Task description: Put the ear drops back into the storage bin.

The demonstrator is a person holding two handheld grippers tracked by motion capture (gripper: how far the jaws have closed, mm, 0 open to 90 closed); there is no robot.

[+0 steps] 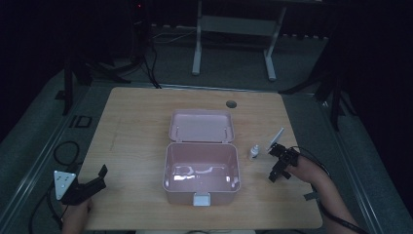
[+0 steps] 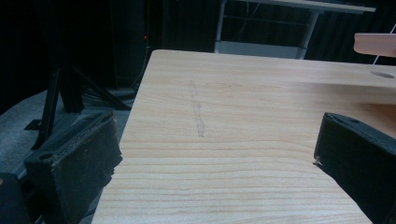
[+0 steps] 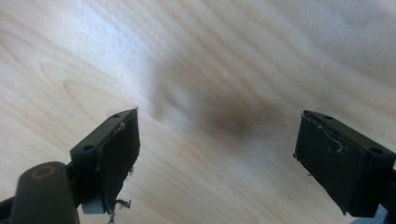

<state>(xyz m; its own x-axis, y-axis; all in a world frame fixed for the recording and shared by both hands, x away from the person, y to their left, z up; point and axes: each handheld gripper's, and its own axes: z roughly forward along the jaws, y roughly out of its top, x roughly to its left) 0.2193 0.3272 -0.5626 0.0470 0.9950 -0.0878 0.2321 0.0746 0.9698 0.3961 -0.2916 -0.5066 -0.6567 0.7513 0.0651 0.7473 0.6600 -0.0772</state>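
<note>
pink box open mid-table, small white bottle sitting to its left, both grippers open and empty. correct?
One thing is off: the small white bottle stands to the right of the pink box, not its left, as the high view shows. The rest holds: the box is open mid-table, and the left gripper and right gripper are both open and empty.

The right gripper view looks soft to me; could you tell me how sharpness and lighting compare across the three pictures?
Right gripper view: the wooden table is blurred, with a dark shadow patch; the jaws look sharper. Left gripper view: wood grain crisp, background dark. High view: dim overall, with glare inside the pink box.
</note>
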